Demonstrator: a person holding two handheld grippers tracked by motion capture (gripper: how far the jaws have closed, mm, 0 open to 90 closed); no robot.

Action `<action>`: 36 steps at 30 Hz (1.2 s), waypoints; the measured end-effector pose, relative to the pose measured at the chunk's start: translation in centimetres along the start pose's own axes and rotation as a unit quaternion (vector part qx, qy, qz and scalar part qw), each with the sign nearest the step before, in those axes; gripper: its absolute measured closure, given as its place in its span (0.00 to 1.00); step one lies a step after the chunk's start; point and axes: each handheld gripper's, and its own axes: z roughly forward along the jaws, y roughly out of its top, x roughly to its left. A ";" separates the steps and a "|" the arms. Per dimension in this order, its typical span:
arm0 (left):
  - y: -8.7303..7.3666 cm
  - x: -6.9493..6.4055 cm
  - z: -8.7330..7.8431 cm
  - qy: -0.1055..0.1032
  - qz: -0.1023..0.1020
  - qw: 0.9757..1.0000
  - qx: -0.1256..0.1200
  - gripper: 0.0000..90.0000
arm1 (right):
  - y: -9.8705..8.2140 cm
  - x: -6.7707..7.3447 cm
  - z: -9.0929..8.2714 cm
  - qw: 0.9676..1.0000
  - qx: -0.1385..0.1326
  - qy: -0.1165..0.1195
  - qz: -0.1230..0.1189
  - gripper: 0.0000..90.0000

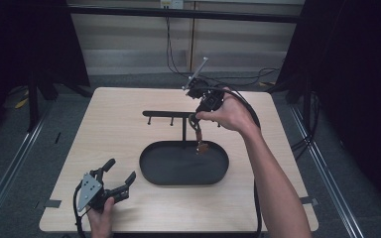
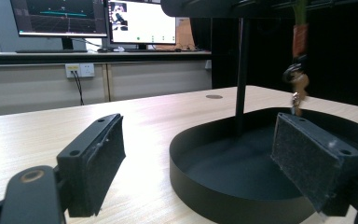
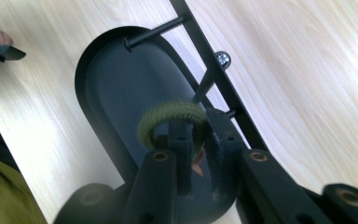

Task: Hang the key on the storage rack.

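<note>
While the left gripper [image 1: 120, 177] rests low near the table's [image 1: 119, 134] front-left edge, its jaws stand wide apart with nothing between them, just beside the near rim of the tray [image 1: 151, 173]. Bare wood lies open to the left and behind it. Over the tray's back right, the right gripper [image 1: 197, 120] hangs beside the black hook rack [image 1: 171, 114], its jaws clamped on a green cord loop [image 3: 172, 114]. From that loop a keyring with keys [image 1: 201, 146] dangles just above the tray, whose dark floor holds only the rack's post [image 2: 241, 74].
</note>
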 end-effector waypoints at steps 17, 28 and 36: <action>0.0 0.1 -0.1 0.000 0.006 1.000 0.002 0.19 | -0.3 -0.6 0.0 1.000 0.008 0.009 0.010 0.86; 0.0 0.1 -0.1 -0.001 0.008 1.000 0.007 0.19 | -1.7 -0.8 -0.8 0.999 -0.006 0.030 0.013 0.77; 0.0 0.1 -0.1 -0.001 0.006 1.000 0.005 0.19 | -2.3 -0.1 -1.0 0.999 -0.023 0.038 0.007 0.60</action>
